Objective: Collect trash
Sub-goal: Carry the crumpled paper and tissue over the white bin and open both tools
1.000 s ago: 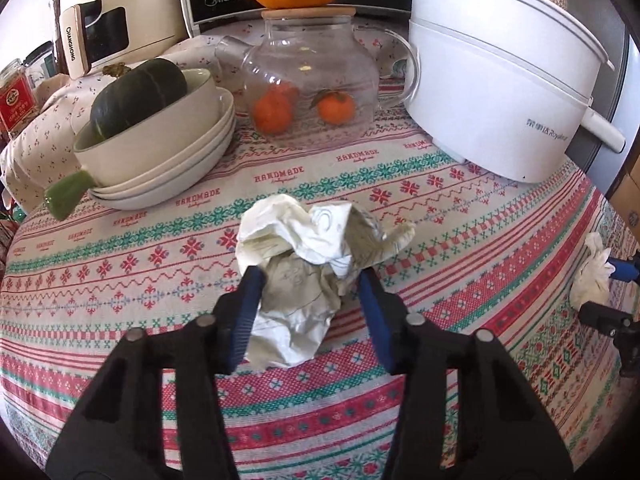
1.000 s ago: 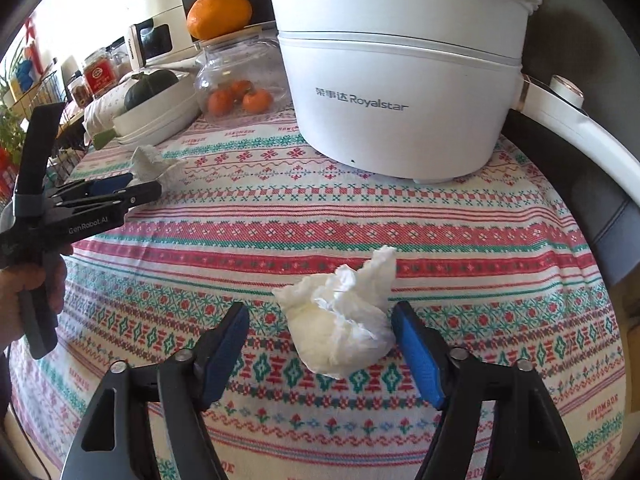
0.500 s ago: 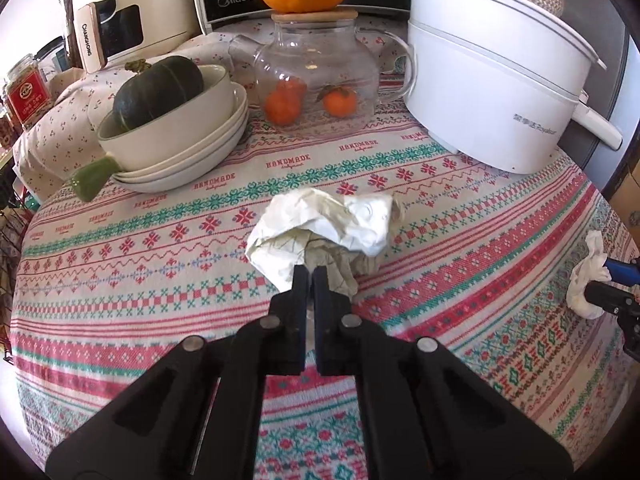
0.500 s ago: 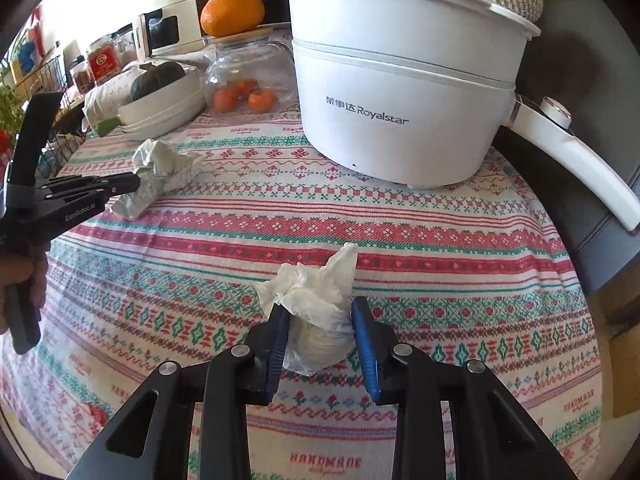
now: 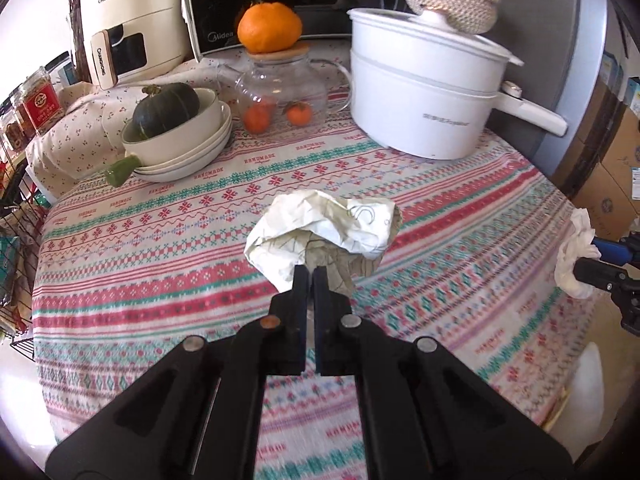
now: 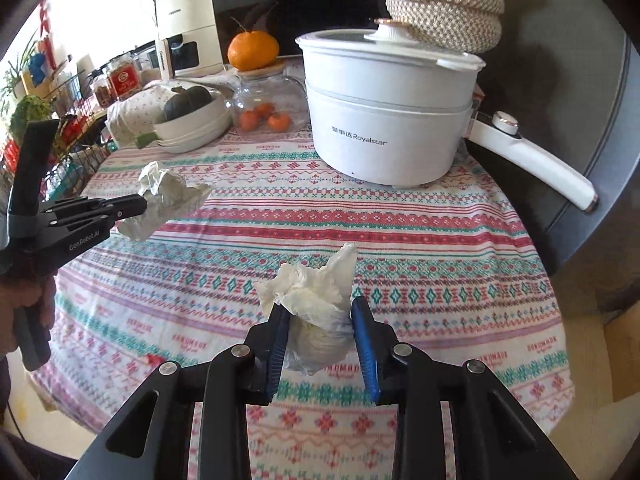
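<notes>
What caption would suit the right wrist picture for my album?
Right gripper lifts a white tissue wad above the patterned tablecloth; left gripper carries crumpled paper.

Both tools are matte black scissor-style frames, with round silver pivot screws gleaming at each joint and long triangular cut-outs in the arms. The right gripper (image 6: 320, 320) shows ribbed blue pads on its fingers — the left gripper (image 5: 311, 280) shows only black at its tips. White lettering runs along the left frame's side, above an upright black handle.
</notes>
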